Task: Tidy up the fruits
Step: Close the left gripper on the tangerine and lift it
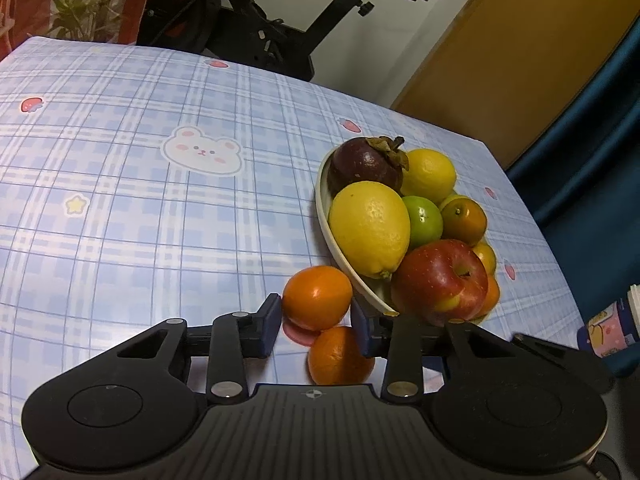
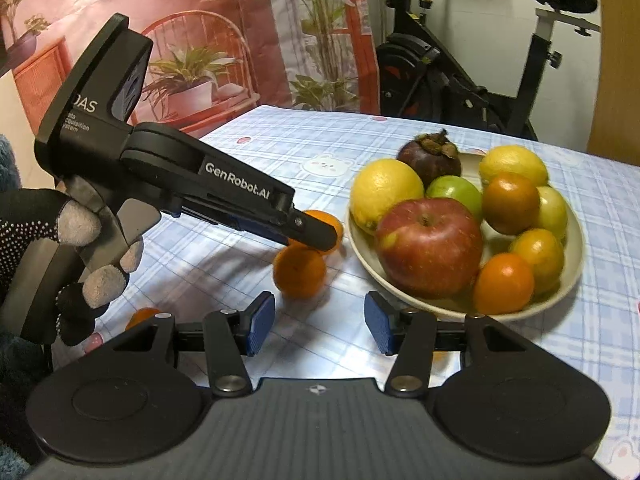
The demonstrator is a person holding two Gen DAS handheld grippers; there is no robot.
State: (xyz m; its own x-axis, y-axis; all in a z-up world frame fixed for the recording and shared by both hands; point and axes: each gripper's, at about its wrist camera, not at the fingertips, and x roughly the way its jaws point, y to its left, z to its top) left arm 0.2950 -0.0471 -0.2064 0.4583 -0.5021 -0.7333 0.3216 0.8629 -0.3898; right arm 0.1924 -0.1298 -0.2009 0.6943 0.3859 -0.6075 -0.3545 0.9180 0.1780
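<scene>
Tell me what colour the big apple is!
Red with yellow patches; the apple shows best in the right wrist view.

Blue plaid tablecloth with bear and strawberry prints is covering the table across the frame's centre. A black exercise bike is standing at upper right, a printed plant-and-chair backdrop is hanging at upper left.

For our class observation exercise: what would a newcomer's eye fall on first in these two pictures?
First, the plate heaped with fruit at the table's right, a red apple at its front. Next, two oranges loose on the blue checked tablecloth beside it, with the left gripper open around them.
</scene>
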